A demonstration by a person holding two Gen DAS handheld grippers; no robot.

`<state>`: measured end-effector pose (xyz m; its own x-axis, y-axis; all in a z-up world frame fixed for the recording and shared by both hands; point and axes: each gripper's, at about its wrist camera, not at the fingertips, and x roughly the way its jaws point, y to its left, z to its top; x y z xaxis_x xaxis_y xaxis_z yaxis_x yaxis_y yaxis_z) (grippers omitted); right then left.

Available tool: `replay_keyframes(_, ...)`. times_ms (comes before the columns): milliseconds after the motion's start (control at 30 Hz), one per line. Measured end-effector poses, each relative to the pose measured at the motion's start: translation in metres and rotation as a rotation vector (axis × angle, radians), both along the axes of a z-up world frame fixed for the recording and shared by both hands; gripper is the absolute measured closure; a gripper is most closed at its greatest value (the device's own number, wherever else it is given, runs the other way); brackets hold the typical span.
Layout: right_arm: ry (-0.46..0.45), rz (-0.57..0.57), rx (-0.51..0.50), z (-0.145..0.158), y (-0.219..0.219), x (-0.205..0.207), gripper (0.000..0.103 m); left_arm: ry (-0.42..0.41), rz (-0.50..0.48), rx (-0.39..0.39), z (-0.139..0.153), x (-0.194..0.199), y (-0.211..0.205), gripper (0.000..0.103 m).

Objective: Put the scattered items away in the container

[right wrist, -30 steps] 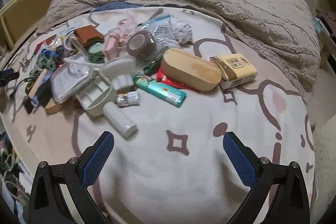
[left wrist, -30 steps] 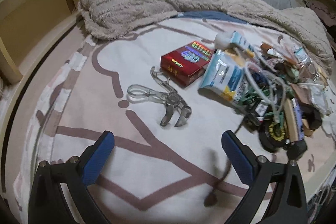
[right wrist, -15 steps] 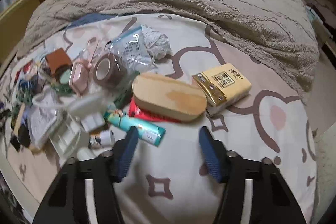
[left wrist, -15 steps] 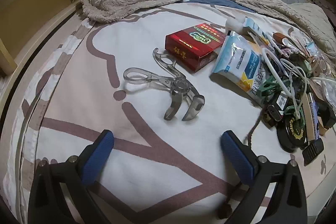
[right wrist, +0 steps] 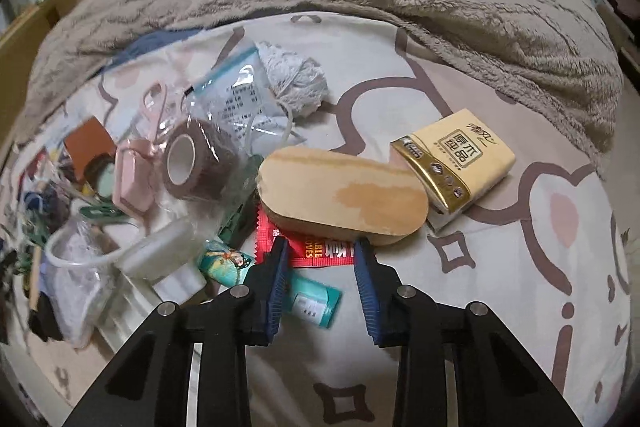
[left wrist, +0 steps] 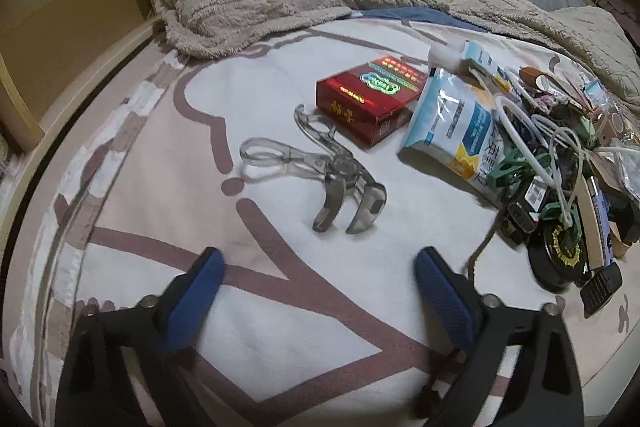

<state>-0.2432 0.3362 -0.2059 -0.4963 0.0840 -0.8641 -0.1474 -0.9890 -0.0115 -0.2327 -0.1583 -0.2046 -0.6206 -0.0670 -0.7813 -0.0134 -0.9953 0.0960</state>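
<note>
- Closing in on the clutter, the right tongs are now sitting just short of the red packet, where a second ago they were hanging back over bare sheet; their jaws have just been narrowing, with the packet's near edge between the tips but not yet pinched.
- Left tongs are hovering wide apart and empty, having eased in slightly, with the clear plastic scissors lying straight ahead of them on the bed.
- The red packet is lying flat, its long axis running across the right tongs, mostly tucked under the wooden oval box.
- That box is resting on top of it, so I judge a clean lift will need a pull toward the camera.
- A teal tube is lying beneath the left jaw, and a yellow tissue pack is touching the box's right end.
- No container is showing in either view.
</note>
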Motion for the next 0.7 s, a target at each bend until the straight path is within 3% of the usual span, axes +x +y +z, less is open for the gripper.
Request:
replay_keyframes(267,-0.032,0.003,0.009,-0.007,0.000,0.000,0.069,0.001,-0.031,-0.009,0.001,-0.009,0.004,0.019)
replay_keyframes(367,-0.038,0.008,0.015,-0.008,-0.001,0.003,0.069,0.002,-0.049,-0.031,0.000,-0.013,0.009,0.030)
replay_keyframes(533,-0.037,0.026,0.005,-0.010,0.001,0.012,0.069,0.004,-0.072,-0.051,0.003,-0.015,0.013,0.070)
replay_keyframes(700,-0.018,0.039,-0.026,-0.011,0.005,0.024,0.069,0.008,-0.111,-0.060,0.008,-0.007,0.014,0.073)
